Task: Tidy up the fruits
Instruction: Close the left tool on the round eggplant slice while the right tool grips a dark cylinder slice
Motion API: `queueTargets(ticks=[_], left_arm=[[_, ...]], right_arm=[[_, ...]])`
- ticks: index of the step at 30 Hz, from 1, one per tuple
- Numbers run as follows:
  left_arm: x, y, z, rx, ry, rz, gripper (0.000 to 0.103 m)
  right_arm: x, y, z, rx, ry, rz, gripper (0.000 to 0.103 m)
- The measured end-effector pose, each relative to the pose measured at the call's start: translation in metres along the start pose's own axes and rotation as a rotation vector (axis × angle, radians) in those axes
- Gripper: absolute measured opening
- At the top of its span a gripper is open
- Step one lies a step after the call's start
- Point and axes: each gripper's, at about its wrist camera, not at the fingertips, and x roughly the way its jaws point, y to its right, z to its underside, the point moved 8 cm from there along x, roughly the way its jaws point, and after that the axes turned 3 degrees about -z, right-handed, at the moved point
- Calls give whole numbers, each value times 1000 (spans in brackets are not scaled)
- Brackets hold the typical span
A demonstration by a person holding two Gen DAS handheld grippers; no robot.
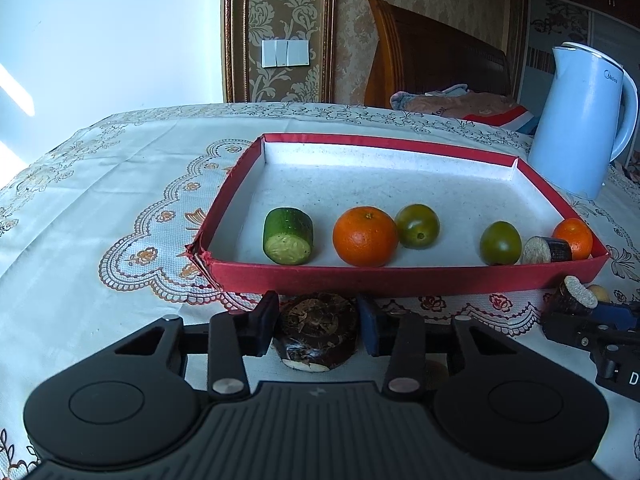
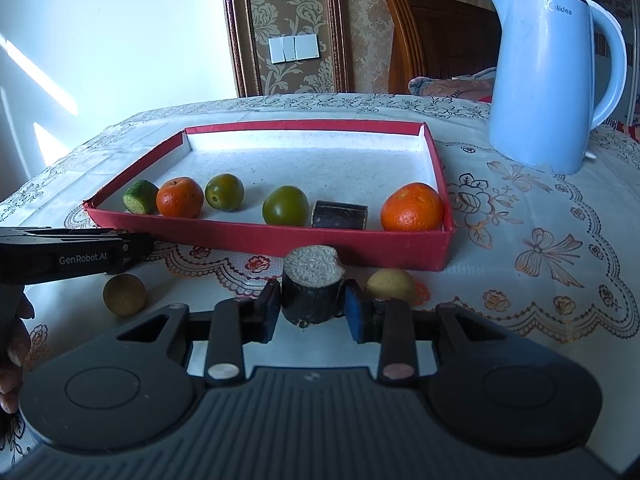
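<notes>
Left gripper [image 1: 318, 330] grasps brown fruit [image 1: 318, 330], underside hidden; right gripper [image 2: 312, 308] clamps dark stump [image 2: 313, 294] w/ yellow fruit [image 2: 390, 285] half-hidden behind.

Red tray [image 1: 400, 276], pale-blue kettle [image 2: 548, 76]

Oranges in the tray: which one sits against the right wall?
The orange in the tray's near right corner, beside the dark cut piece. The other orange sits left, between cucumber piece and green fruit.

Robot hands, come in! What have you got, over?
Left gripper shut on brown fruit. Right gripper shut on dark cane piece. Both outside red tray, near wall ahead. Six pieces inside already.
</notes>
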Motion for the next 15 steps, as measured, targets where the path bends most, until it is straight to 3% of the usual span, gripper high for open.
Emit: queueTargets(ticks=[15], left_arm=[[-7, -6, -2, -34, 44, -4, 41]], right_arm=[[-1, -3, 0, -24, 3, 18, 32]])
